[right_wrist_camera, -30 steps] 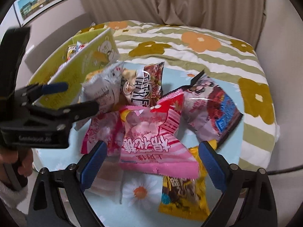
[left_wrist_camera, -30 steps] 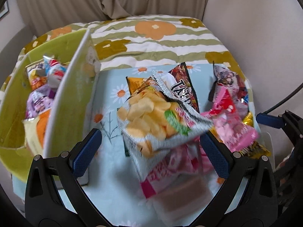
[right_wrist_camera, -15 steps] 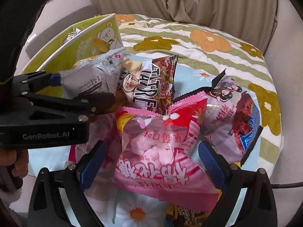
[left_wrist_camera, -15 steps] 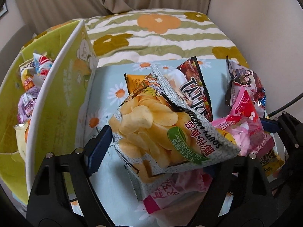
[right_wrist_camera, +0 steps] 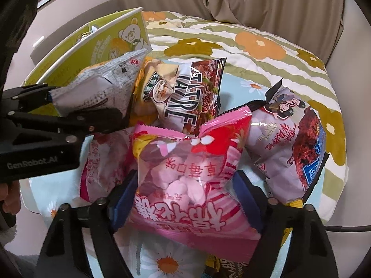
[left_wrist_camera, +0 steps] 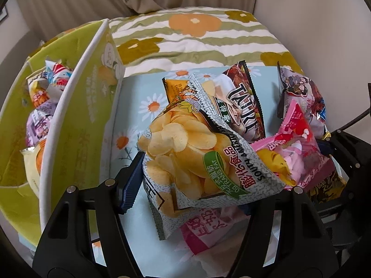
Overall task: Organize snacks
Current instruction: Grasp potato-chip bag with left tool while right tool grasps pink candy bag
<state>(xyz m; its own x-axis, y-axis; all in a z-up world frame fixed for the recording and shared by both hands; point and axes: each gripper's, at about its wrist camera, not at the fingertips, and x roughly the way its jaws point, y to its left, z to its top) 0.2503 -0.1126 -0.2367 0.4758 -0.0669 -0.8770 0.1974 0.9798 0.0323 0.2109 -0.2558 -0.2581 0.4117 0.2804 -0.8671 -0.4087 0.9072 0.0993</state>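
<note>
My left gripper [left_wrist_camera: 192, 185] is shut on a grey potato chip bag [left_wrist_camera: 192, 153] and holds it above the daisy-print cloth; the bag also shows in the right wrist view [right_wrist_camera: 97, 90]. My right gripper [right_wrist_camera: 185, 197] is shut on a pink marshmallow bag [right_wrist_camera: 187, 180], which also shows in the left wrist view [left_wrist_camera: 299, 148]. A green cardboard box [left_wrist_camera: 76, 125] with several snack packs inside stands at the left. A brown TATURE bag [right_wrist_camera: 187, 102] and a purple bag [right_wrist_camera: 289, 148] lie on the cloth.
A second pink bag [left_wrist_camera: 208, 227] lies under the chip bag. A dark yellow-edged bag [right_wrist_camera: 231, 266] lies beneath the marshmallow bag. The light blue daisy cloth [left_wrist_camera: 143, 106] sits on a striped flowered cover [left_wrist_camera: 197, 44]. A curtain and wall are behind.
Both grippers have moved in and closed: the left on the chip bag, the right on the pink marshmallow bag. Both bags now sit larger and higher in view.
</note>
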